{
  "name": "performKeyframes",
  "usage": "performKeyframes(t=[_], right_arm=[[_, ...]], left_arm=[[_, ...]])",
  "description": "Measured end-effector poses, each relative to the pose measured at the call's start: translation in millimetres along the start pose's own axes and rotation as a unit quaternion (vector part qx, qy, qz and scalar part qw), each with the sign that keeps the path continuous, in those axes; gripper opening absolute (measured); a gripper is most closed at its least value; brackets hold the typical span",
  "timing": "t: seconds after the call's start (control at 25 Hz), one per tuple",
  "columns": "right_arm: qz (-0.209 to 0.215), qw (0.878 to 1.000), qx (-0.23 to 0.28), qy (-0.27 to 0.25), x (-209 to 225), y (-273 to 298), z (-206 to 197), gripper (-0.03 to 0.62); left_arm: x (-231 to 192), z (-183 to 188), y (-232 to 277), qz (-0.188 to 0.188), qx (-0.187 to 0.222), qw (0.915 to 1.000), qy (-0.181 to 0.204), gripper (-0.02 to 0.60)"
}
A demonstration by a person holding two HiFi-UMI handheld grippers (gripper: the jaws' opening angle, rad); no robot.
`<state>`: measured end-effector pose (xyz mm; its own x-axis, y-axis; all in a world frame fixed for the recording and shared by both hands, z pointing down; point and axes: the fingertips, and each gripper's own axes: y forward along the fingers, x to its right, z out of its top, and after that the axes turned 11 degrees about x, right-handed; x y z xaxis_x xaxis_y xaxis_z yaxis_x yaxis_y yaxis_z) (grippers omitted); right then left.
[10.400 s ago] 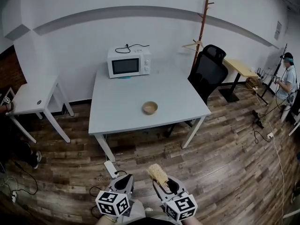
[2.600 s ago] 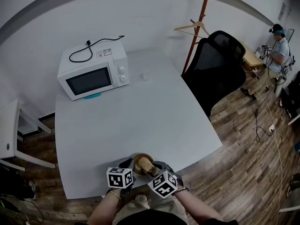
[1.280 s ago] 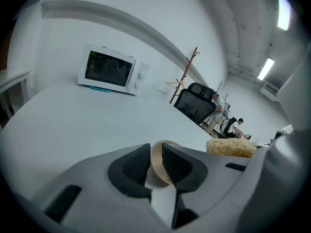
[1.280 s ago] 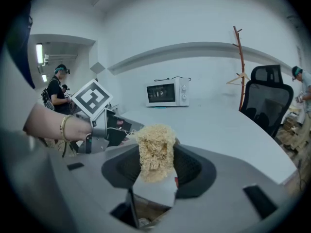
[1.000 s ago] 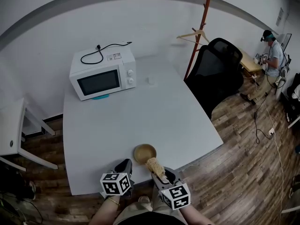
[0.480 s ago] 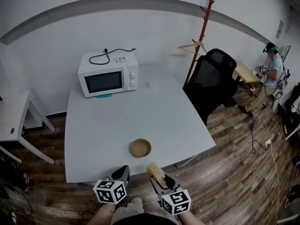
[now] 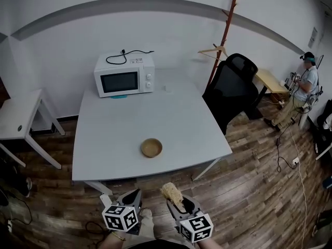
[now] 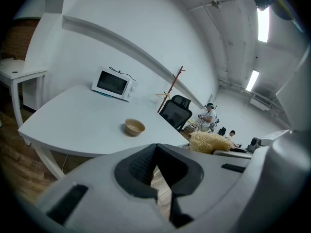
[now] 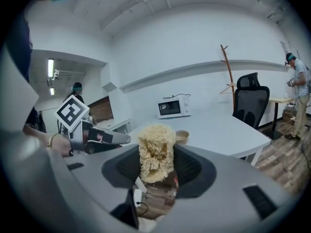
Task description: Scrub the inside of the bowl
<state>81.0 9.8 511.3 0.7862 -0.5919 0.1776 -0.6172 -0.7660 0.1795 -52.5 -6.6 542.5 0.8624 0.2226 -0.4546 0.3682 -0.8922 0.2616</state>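
The white counter stands well ahead of both hand-held grippers, its near edge beyond their tips, with wood floor under and around them. A black chair sits at the counter's far right corner, ahead and to the right of the right hand-held gripper. A white microwave stands at the counter's back, far ahead of the left hand-held gripper. Both are held low over the floor, side by side and near each other, pointing toward the counter. In its own view the left hand-held gripper has its jaws brought together at the tips with nothing between them. The right hand-held gripper is clamped on a pale, fibrous scrubber, which stands up past the jaw tips; in the head view the scrubber juts forward and slightly left from it. The tan bowl rests upright on the counter near its front edge, ahead of both, about in line with the gap between them and well apart from each. The left gripper view shows the bowl ahead and a little left of that jaw line; the right gripper view shows it just right of the scrubber, behind it.
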Motion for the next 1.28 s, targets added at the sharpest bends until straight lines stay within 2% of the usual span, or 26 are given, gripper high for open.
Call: performKeyframes(t=[0.48, 1.28], right_arm=[[0.015, 1.0, 0.008, 0.003, -42.8, -65.2, -25.9, 0.184], [0.017, 1.0, 0.018, 0.014, -60.5, -83.2, -16.1, 0.183]], left_arm=[[33.6, -49.8, -72.1, -0.003, -0.012, 0.9999, 0.008, 0.018], [55.3, -54.9, -83.8, -0.025, -0.001, 0.9997, -0.002, 0.018]])
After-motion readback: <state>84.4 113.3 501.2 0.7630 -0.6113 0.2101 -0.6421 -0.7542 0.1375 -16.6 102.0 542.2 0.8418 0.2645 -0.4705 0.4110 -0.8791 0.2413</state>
